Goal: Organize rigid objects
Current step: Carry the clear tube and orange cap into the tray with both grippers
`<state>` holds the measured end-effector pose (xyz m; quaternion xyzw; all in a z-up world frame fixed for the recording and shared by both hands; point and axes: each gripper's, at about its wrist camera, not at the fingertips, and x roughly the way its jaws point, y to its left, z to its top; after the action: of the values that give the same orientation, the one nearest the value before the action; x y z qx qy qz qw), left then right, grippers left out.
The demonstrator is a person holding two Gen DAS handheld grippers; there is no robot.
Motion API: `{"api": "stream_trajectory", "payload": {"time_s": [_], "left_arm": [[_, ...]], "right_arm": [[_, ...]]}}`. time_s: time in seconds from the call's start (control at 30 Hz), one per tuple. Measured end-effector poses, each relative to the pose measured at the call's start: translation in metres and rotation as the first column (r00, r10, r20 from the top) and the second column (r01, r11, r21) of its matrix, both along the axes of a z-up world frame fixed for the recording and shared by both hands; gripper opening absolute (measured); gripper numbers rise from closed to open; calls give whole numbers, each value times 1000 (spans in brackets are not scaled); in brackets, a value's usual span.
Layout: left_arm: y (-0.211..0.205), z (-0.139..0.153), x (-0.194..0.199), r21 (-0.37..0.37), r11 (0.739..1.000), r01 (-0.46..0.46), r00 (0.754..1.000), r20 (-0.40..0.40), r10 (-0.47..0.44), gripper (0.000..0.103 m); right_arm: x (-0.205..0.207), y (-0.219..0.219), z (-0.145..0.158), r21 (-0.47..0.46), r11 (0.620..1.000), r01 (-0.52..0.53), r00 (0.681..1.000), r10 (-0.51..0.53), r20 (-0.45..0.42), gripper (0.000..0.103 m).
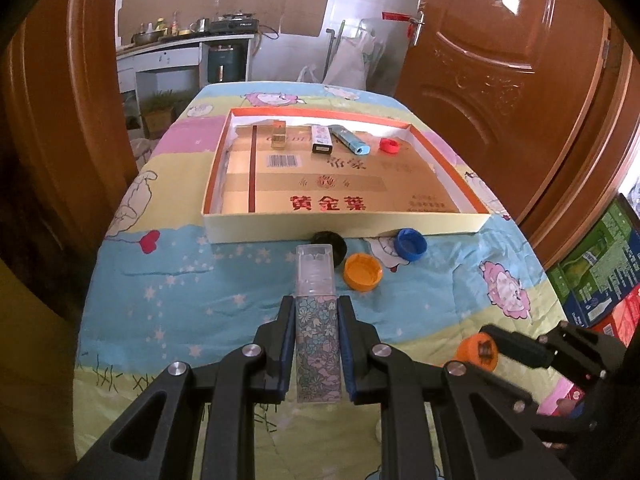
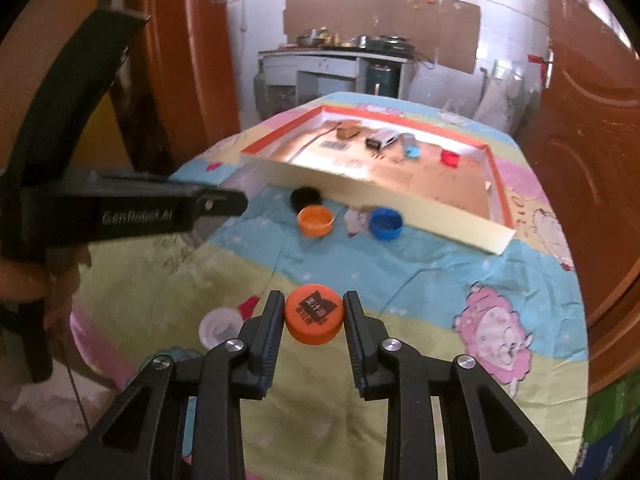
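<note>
- Step in hand, as I read it: both grippers are loaded and the carry to the box comes next. Keep both lifted clear of the near wall of the shallow cardboard box with orange rim, cross over it, then lower before letting go so nothing rolls.
- Shallow cardboard box sits on the cartoon-print quilt covering the table, well ahead of both grippers. Floor is a flat brown cardboard sheet with red print, mostly bare.
- Inside the box, all along the far end: small amber clear rectangular block, white rectangular lighter-like case with dark base, light blue slim rectangular case, red round plastic cap. All apart from each other, none stacked.
- Left gripper: narrow, clamped on the tall slim floral-print case with clear plastic top, which pokes forward past the fingertips. Drop it lengthwise beside the other slim cases; long object, so release low.
- Right gripper: pads close in on both sides of the orange round plastic cap with dark printed label, label up; reads as gripped, contact looks snug. Place it near the red cap.
- Still outside on the quilt, just before the box's near wall: black round cap, orange open-side-up round cap, blue open-side-up round cap. Black and orange are close together, blue apart to the right.
- White round lid lies on the quilt beside the right gripper's left finger.
- Risk, my guess: round cap slipping out sideways if the grip loosens mid-carry.
</note>
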<state>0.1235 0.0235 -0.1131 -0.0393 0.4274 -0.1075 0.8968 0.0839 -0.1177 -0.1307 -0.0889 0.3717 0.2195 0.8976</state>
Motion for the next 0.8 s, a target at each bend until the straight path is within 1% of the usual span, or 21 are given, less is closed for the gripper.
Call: {"api": "stream_trajectory", "payload": {"time_s": [0.33, 0.63, 0.8], "left_arm": [[-1, 19, 17, -9, 1000, 0, 1000, 31, 0, 21], [-7, 29, 37, -4, 1000, 1, 999, 44, -1, 20], [-9, 31, 48, 5, 1000, -3, 999, 44, 2, 20]], "right_arm": [[20, -8, 25, 40, 997, 71, 997, -72, 21, 31], [42, -13, 41, 64, 994, 84, 996, -86, 36, 31], [54, -16, 44, 71, 994, 87, 995, -90, 39, 31]]}}
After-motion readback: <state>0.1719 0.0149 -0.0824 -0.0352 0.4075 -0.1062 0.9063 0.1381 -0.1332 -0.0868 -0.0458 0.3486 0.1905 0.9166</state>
